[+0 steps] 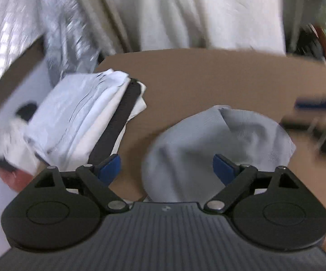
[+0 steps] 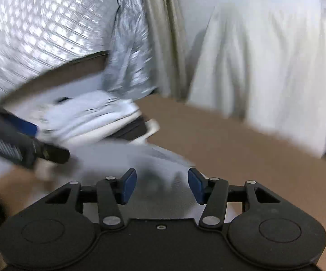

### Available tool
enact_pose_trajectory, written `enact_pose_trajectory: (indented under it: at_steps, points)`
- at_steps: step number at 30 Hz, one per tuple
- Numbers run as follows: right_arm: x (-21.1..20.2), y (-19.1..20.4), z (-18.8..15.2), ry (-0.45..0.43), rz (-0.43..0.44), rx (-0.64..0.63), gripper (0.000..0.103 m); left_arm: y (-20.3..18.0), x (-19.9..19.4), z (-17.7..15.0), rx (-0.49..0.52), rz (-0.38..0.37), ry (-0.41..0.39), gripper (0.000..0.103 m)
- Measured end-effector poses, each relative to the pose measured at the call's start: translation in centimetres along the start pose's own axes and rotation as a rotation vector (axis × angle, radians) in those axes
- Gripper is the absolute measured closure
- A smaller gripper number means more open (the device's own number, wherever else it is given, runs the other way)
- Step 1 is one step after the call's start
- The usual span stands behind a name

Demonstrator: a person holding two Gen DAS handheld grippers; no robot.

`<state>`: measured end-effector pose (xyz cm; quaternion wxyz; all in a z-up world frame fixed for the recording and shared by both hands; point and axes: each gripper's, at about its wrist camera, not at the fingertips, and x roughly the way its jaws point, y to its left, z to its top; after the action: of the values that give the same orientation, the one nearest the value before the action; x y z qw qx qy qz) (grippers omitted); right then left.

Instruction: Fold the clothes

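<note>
Spread right tool point(image 2: 162, 185) over grey garment point(image 2: 140, 158)

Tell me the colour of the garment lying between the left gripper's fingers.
Light grey garment, clearest in the left wrist view.

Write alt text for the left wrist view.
The left gripper, jaws open, hovers over a rumpled grey garment on a brown table. A stack of folded clothes sits to the left.
</note>
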<state>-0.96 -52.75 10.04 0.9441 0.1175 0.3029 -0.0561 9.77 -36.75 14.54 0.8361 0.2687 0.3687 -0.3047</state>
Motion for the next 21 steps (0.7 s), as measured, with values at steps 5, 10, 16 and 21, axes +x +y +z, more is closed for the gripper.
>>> enact_pose_trajectory:
  at_steps: [5,10,16,21]
  points:
    - [-4.4,-2.1,-0.9,0.144,0.055,-0.064,0.043,-1.9,-1.1,-5.6,0.019,-0.004,-0.072,0.014]
    - [-4.7,-4.6,-2.8,0.149,0.094,0.049,0.039,-0.5,2.4,-10.0,-0.216,-0.04,-0.063,0.014]
    - [-1.5,-8.1,-7.6,0.163,0.004,0.162,0.036,2.7,8.6,-14.2,-0.541,0.051,0.031,0.014]
    - [1.9,-10.4,-9.4,0.272,-0.011,0.251,0.036,4.1,9.4,-18.7,-0.703,0.018,0.06,0.014]
